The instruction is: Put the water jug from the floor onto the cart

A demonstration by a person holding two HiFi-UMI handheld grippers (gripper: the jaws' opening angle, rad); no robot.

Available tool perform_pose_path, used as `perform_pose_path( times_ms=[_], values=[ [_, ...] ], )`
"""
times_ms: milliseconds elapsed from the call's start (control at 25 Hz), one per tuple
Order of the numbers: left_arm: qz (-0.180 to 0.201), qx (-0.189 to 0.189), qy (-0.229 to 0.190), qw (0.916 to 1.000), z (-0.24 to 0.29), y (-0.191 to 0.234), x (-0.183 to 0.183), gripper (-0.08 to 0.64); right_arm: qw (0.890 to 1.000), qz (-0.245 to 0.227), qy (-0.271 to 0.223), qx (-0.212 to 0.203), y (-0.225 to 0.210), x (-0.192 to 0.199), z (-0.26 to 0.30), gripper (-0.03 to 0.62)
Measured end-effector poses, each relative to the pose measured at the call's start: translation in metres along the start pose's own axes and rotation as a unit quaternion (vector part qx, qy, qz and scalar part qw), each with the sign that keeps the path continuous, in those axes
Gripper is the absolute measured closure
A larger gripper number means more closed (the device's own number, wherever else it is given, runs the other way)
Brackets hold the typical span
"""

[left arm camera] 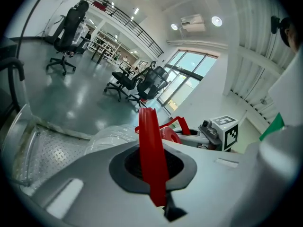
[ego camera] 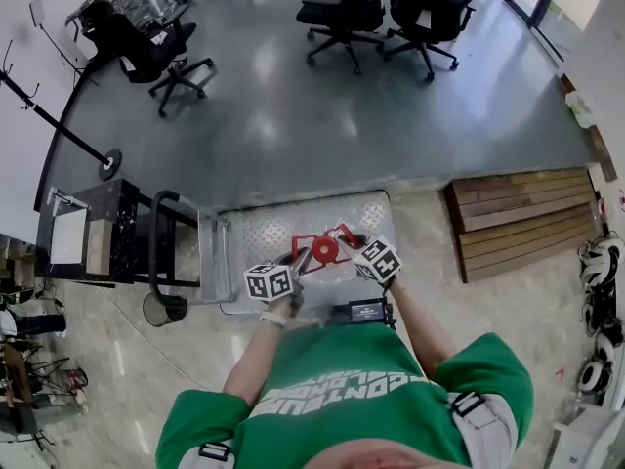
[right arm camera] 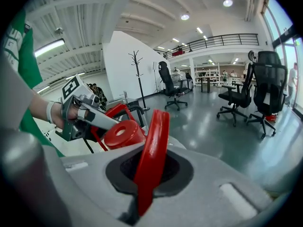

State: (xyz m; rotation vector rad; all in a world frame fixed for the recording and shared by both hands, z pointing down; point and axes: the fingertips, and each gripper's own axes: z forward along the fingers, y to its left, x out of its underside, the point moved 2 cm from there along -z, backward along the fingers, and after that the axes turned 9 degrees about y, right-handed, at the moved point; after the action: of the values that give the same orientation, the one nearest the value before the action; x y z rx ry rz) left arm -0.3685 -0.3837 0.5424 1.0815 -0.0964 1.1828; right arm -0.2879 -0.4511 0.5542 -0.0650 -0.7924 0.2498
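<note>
Both grippers are clamped on the same thing: the left gripper (left arm camera: 152, 167) has its jaws pinched tight on one red strap of the handle (left arm camera: 149, 141), and the right gripper (right arm camera: 147, 176) is closed just as firmly on the strap at the other side. Between the two sits the red cap (ego camera: 324, 250) of the water jug (left arm camera: 111, 135), whose clear body hangs below the handle and is mostly hidden under the grippers from the head view. From above, the jug is over the ribbed metal deck of the cart (ego camera: 256, 233), toward the front edge nearest the person, with the black push bar (ego camera: 158, 247) standing off to the left. Whether the bottom of the jug already rests on the deck or hangs just clear of it, I cannot tell from where things stand. I would judge this to be the placing step, with the lift off the floor (ego camera: 322, 125) done and the set-down at hand. What comes next, to my eye, calls for bringing both hands down evenly so the jug lands flat and fully on the deck, well inside its edge, and only then letting the straps go. Office chairs (ego camera: 347, 13) and a stack of wooden planks (ego camera: 522, 218) stand well apart from the work.
</note>
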Motion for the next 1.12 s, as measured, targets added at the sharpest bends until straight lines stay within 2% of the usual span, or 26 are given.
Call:
perform_pose_path(
  times_ms=[480,760,1120],
  values=[
    [-0.023,0.002,0.003,0.9997,-0.007,0.028,0.003,0.541,1.0,-0.003,0.027,-0.01,0.002,-0.007,0.026,0.598],
    [-0.021,0.002,0.002,0.9998,-0.015,0.054,-0.007,0.541,0.999,-0.004,0.042,-0.005,0.004,-0.023,0.049,0.598],
    [-0.053,-0.001,0.005,0.9986,-0.024,0.094,0.016,0.543,0.997,0.004,0.082,-0.003,0.025,-0.013,0.088,0.598]
  ],
)
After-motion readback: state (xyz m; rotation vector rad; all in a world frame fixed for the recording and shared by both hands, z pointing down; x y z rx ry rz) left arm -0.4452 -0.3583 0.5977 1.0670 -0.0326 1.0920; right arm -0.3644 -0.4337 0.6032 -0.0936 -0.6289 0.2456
